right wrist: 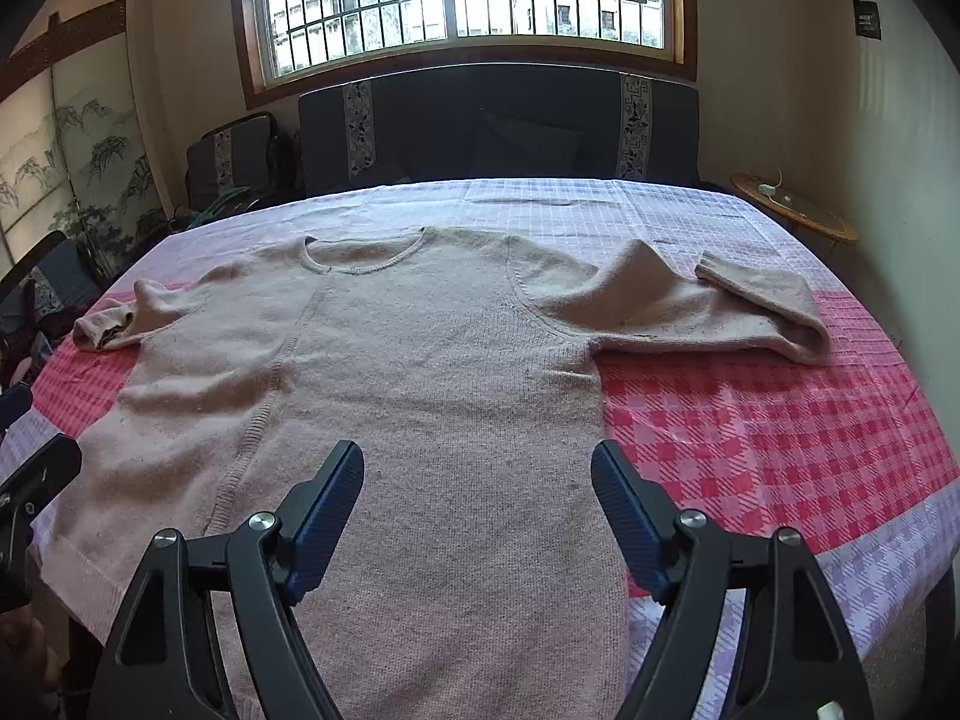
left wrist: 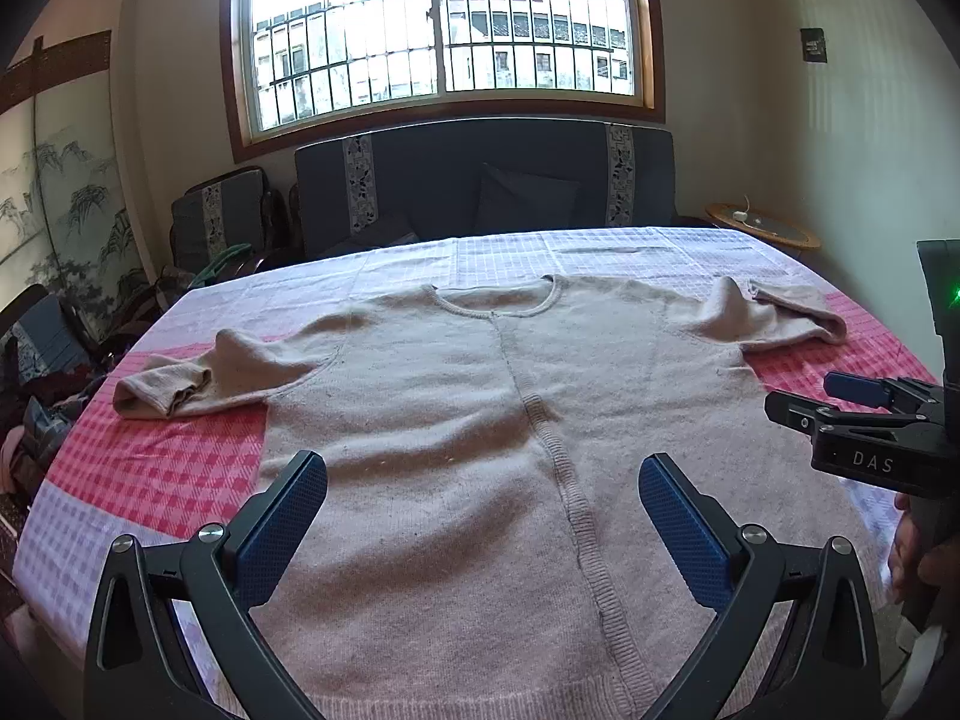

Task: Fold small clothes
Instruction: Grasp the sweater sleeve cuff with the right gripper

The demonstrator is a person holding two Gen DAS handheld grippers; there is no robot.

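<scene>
A beige knitted sweater [left wrist: 480, 420] lies flat on the table, collar at the far side, hem toward me. It also shows in the right wrist view [right wrist: 420, 390]. Its left sleeve [left wrist: 180, 381] and right sleeve [right wrist: 720, 312] are each bent back on themselves. My left gripper [left wrist: 483, 480] is open and empty, hovering over the lower body of the sweater. My right gripper [right wrist: 477, 474] is open and empty, above the sweater's lower right part near its side edge. The right gripper also shows at the right edge of the left wrist view [left wrist: 798, 399].
The table wears a pink and lilac checked cloth [right wrist: 780, 432]. A dark sofa [left wrist: 480, 180] stands behind it under a barred window. A small round side table [left wrist: 762, 225] is at the far right. Chairs and clutter [left wrist: 54, 372] are at the left.
</scene>
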